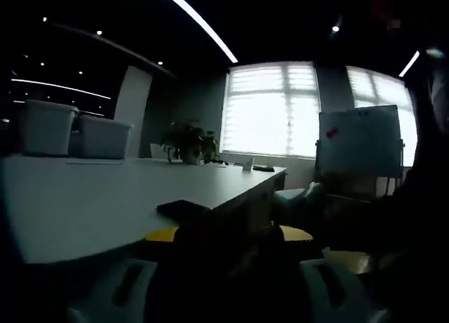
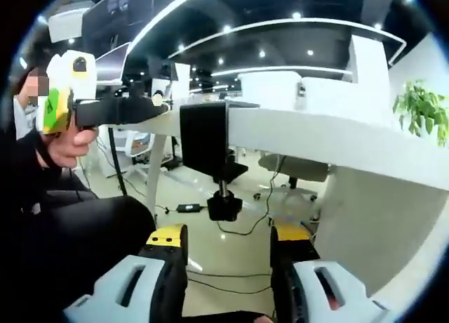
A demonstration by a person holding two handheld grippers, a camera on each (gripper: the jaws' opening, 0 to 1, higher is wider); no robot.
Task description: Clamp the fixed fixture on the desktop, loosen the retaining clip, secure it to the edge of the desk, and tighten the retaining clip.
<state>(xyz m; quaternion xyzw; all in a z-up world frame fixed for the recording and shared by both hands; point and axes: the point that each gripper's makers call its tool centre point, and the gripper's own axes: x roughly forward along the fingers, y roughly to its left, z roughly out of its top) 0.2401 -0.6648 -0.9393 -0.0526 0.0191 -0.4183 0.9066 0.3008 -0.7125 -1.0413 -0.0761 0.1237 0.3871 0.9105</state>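
A black fixture (image 2: pixel 204 142) sits clamped over the white desk's edge (image 2: pixel 316 137), and its screw knob (image 2: pixel 224 205) hangs below. My right gripper (image 2: pixel 229 240) is open, low down and short of the knob, with nothing between its yellow-tipped jaws. A hand holds my left gripper (image 2: pixel 163 105) level with the desktop, its dark jaws ending just left of the fixture. In the dim left gripper view, the fixture's top (image 1: pixel 182 211) lies on the desk edge (image 1: pixel 238 196) just beyond my left gripper (image 1: pixel 228 233). Its jaws stand apart with a dark shape between them.
Two lidded bins (image 1: pixel 70 130) and a potted plant (image 1: pixel 188 142) stand at the desk's far side, with a whiteboard (image 1: pixel 359 142) beyond. Under the desk are cables (image 2: pixel 245 228), a power brick (image 2: pixel 188 208) and an office chair (image 2: pixel 295 170). The person's dark legs (image 2: pixel 70 246) fill the lower left.
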